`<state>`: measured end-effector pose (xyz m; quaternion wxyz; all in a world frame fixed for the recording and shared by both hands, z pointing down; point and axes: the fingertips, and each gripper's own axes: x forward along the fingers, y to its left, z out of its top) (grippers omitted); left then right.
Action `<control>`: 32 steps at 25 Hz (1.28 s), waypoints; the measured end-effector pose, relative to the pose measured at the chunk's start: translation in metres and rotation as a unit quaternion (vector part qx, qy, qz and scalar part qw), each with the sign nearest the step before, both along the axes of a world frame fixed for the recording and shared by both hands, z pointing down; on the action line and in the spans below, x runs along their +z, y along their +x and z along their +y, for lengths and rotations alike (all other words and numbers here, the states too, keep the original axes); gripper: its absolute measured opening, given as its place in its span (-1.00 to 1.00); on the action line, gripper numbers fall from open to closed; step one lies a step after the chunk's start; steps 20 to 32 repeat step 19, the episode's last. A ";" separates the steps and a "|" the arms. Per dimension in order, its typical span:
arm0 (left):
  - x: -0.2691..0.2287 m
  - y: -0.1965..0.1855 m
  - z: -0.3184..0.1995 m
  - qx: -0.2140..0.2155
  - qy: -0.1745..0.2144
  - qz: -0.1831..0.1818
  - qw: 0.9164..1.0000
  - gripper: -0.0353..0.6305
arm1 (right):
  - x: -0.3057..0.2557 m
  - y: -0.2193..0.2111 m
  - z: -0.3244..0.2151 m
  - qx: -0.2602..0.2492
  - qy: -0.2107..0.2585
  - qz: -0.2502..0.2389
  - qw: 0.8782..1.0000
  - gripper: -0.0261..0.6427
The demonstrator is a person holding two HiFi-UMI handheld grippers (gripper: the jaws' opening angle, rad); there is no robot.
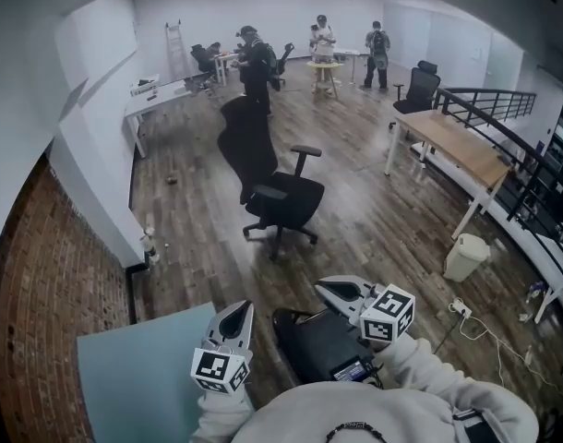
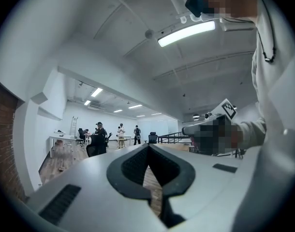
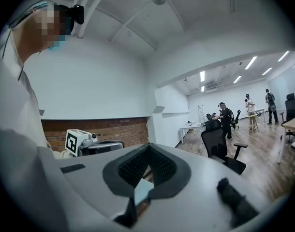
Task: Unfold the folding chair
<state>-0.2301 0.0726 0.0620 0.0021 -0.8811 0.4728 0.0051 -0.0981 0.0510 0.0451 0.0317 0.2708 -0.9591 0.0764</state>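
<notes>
landmark: the black office chair in the middle of the floor, everything below is placed off that

folding chair: flat black slab on the near side of the office chair, well apart from it, right up by the person's chest. Looks folded flat. Its lower part is behind the person's grey sleeve, so that's all I can make out

left gripper: jaws pressed together, nothing between them. Near side of the office chair and a bit left of it, just beside the folding chair's left edge, pointing roughly level into the room

right gripper: same deal, jaws together and empty. Near side of the office chair, a bit right of it, over the folding chair's top edge. Can't tell if it touches

teal panel: pale flat sheet, near-left of the office chair, just left of the left gripper

brick wall: well off to the left of the office chair

wooden desk: right of the office chair, running along a black railing

white bin: right of the office chair, by the desk's near leg

people: a few standing well beyond the office chair at the far end of the room
</notes>
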 end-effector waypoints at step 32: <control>0.023 -0.037 0.030 -0.025 -0.027 0.038 0.999 -0.88 | 0.017 -0.040 0.017 -0.016 0.015 0.039 0.999 -0.90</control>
